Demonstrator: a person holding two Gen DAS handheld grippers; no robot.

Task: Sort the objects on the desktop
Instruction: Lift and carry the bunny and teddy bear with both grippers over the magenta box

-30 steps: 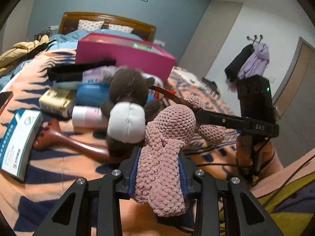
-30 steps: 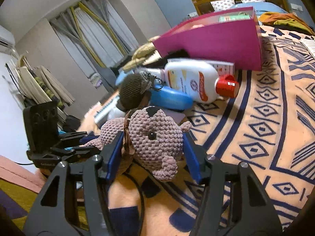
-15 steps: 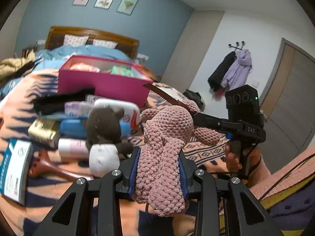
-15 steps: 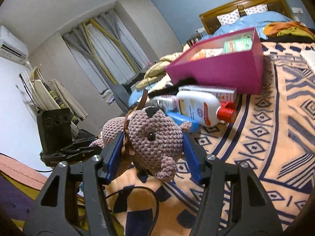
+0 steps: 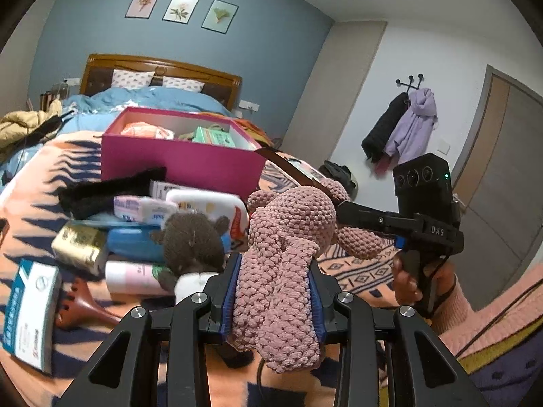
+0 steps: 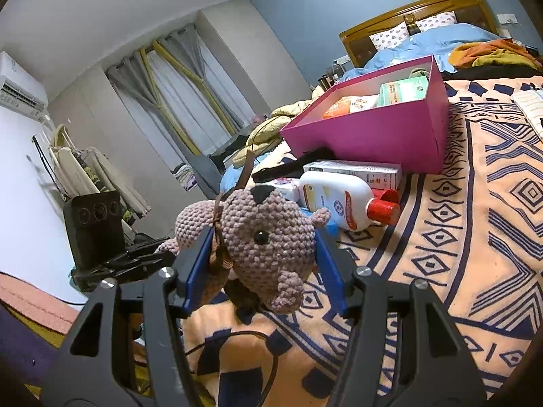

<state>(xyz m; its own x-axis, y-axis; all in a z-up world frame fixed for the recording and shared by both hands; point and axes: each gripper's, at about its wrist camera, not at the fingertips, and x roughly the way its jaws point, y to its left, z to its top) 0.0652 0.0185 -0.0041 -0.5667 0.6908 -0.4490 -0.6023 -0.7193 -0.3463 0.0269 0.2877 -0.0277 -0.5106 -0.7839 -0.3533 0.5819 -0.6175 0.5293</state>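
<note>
A pink crocheted toy animal (image 5: 288, 237) hangs in the air above the patterned blanket, held from both ends. My left gripper (image 5: 273, 291) is shut on its body and legs. My right gripper (image 6: 261, 254) is shut on its head (image 6: 268, 230), blue pads against both cheeks; a brown strap runs up from the neck. Behind it stands a magenta box (image 6: 373, 135) that is open on top, with packets inside. Between the toy and the box lies a heap of objects, among them a brown plush bear (image 5: 193, 247) and a white lotion bottle (image 6: 339, 203) with a red cap.
A blue-white carton (image 5: 27, 308), a gold box (image 5: 79, 247), a pink-white tube (image 5: 132, 278) and a wooden massager (image 5: 85, 312) lie at the left. Bare blanket (image 6: 475, 237) stretches out right of the bottle. A person's hand (image 5: 407, 281) grips the right tool.
Both grippers have risen together with the pink toy, which now sits higher against the heap and box. The brown bear stayed on the blanket. Neither grip changed.
</note>
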